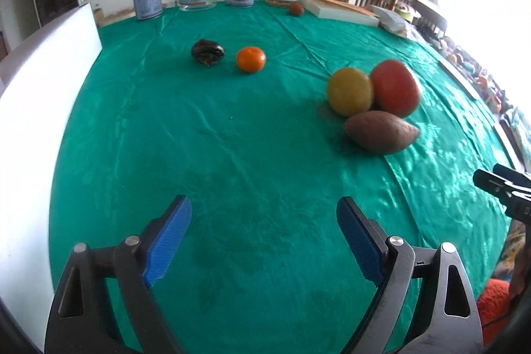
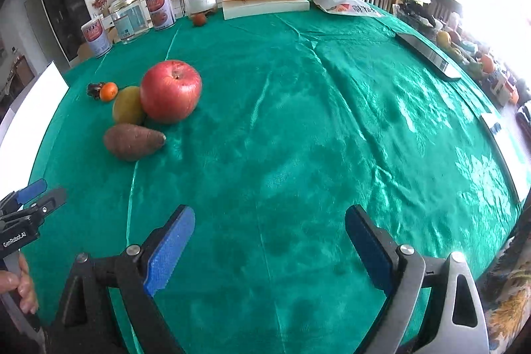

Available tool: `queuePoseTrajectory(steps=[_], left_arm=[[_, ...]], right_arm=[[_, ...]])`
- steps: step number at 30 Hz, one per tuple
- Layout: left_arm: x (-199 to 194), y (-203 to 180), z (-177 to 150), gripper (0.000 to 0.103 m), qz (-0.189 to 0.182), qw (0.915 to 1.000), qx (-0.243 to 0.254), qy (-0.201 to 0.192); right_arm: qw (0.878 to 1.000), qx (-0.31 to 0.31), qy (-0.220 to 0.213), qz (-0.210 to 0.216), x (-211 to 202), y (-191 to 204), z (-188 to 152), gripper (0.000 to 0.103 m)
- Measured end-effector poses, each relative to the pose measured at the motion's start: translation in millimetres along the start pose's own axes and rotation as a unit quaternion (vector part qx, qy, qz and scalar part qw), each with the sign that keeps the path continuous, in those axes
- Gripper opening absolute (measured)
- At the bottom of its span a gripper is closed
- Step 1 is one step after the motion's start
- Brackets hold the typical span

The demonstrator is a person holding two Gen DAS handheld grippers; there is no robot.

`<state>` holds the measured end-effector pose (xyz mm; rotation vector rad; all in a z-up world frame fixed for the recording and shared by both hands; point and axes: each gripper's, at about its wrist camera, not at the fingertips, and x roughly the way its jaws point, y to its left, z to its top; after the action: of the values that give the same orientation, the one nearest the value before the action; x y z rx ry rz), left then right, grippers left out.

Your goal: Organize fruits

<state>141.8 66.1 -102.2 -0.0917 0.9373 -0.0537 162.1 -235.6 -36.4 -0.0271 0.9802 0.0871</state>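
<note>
Both my claws stand wide with nothing between the blue pads: the left gripper (image 1: 264,238) and the right gripper (image 2: 269,246) each hover over bare green tablecloth (image 1: 232,155). The fruit sits in a tight cluster: red apple (image 2: 171,92), yellow-green mango (image 2: 127,105) touching it, and a brown sweet potato (image 2: 132,141) just in front. My left camera puts that cluster to the right; the right camera puts it to the left. A small orange (image 1: 251,59) lies well apart beside a dark wrinkled fruit (image 1: 207,52), clear in the left view, tiny in the right. Only the right view shows a hand (image 2: 23,284) gripping the other tool's handle, and a flat box (image 2: 265,7) at the far edge.
</note>
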Motion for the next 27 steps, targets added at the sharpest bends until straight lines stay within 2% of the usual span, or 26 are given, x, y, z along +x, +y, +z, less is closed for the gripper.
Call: queuePoseTrajectory(steps=[2,5,8,11,18,27], left_arm=[[11.9,1.5,3.4,0.09,0.006,1.0,-0.005,0.006],[18.6,-0.5,5.4,0.09,0.022,0.9998,0.003,-0.003],[20.7,-3.1,4.5,0.091,0.032,0.9994,0.012,-0.01],[21.7,-5.7,4.1,0.093,0.04,0.999,0.017,-0.008],[26.2,-7.3,6.2,0.101,0.039,0.999,0.023,0.0],[26.3,-8.3,5.8,0.103,0.041,0.9989,0.024,0.001]], right_arm=[[0.999,-0.021,-0.022,-0.011,9.6,5.2,10.5,0.092],[0.998,-0.05,-0.021,-0.02,25.3,10.3,12.5,0.092],[0.999,-0.04,-0.005,-0.004,34.9,8.9,10.9,0.092],[1.0,-0.019,-0.014,0.011,35.8,3.7,10.8,0.092],[1.0,-0.008,-0.002,0.007,45.3,2.5,11.4,0.092],[1.0,0.009,0.006,0.003,53.1,-2.3,12.3,0.092]])
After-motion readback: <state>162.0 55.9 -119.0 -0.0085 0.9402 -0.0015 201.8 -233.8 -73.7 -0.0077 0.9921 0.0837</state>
